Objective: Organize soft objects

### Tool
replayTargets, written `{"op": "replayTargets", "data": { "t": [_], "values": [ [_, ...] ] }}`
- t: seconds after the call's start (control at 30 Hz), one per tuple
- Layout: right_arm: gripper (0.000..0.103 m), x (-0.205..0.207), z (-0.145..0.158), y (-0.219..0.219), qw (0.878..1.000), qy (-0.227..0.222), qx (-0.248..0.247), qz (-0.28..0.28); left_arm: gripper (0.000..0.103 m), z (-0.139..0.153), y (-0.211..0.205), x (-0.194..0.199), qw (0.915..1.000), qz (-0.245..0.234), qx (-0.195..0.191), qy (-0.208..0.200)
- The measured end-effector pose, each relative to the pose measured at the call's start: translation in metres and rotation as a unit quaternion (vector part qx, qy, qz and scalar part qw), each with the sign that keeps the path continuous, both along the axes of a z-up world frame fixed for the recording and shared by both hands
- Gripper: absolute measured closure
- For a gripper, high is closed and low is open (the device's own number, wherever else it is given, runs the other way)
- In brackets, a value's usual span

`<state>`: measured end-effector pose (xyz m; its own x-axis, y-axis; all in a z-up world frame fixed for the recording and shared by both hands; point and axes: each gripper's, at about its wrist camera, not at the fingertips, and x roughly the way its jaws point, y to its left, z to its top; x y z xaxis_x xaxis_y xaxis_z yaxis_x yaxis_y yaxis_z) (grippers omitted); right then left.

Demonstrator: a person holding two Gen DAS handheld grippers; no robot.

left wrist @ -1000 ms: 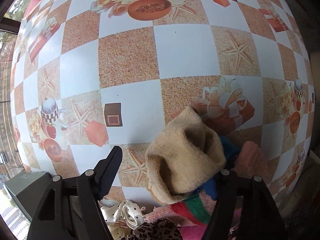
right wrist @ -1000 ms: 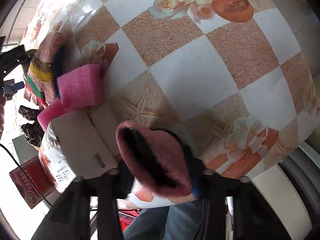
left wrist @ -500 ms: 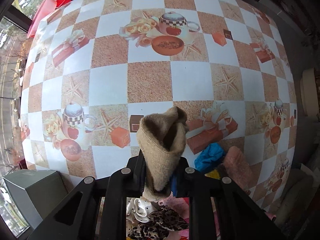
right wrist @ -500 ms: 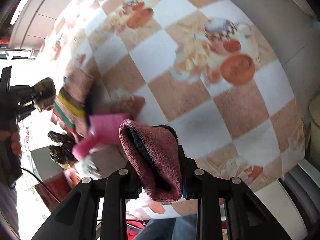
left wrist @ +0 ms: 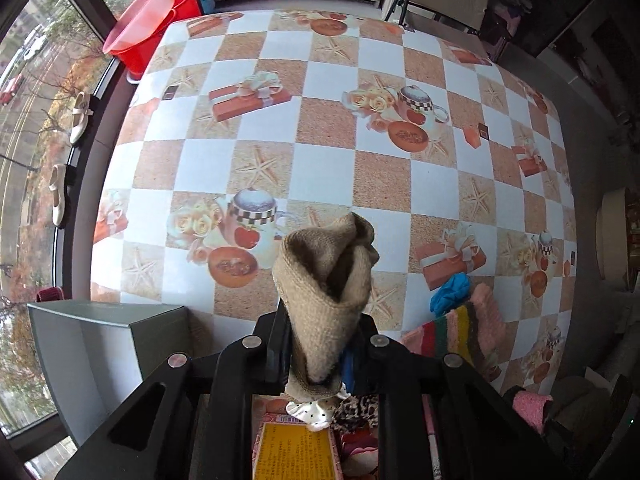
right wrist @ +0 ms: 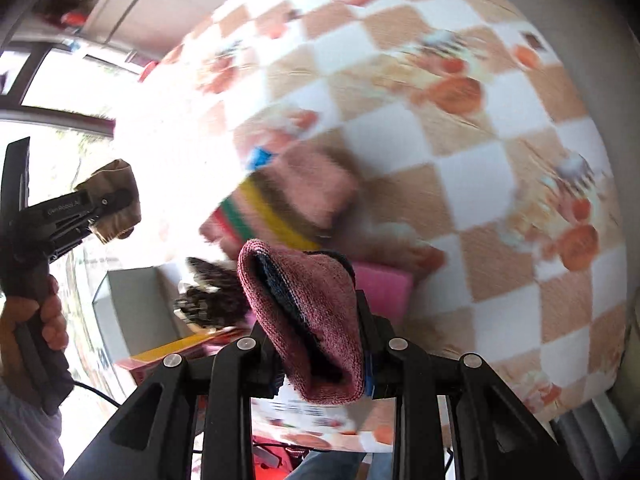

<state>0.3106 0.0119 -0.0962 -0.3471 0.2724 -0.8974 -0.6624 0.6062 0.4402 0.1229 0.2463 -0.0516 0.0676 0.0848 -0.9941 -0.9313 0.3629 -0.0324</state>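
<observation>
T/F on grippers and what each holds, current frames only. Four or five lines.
1. The left gripper is shut on a tan knit sock. True.
2. The right gripper is open and holds nothing. False: it is shut on a maroon knit sock.
3. The striped sock is held in the left gripper. False: it lies on the checkered tablecloth, to the right of that gripper.
4. A grey open box sits at the left gripper's left. True.
5. A blue cloth lies on the tablecloth near the striped sock. True.

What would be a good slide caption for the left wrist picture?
Left tool clamps a beige knitted sock above the checkered tablecloth, a grey box alongside.
</observation>
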Motion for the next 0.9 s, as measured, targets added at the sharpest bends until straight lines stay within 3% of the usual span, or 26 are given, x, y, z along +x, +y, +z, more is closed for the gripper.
{"op": "replayTargets", "data": {
  "t": [0.53, 0.9],
  "values": [
    [0.073, -0.085, 0.028, 0.054, 0.991, 0.013, 0.047, 0.123, 0.082, 0.024, -0.042, -0.102, 0.9968, 0.075, 0.016, -0.022],
    [0.073, -0.12, 0.041, 0.046, 0.992, -0.005, 0.043, 0.115, 0.082, 0.025, -0.074, -0.135, 0.9989, 0.033, 0.012, -0.031]
  ]
}}
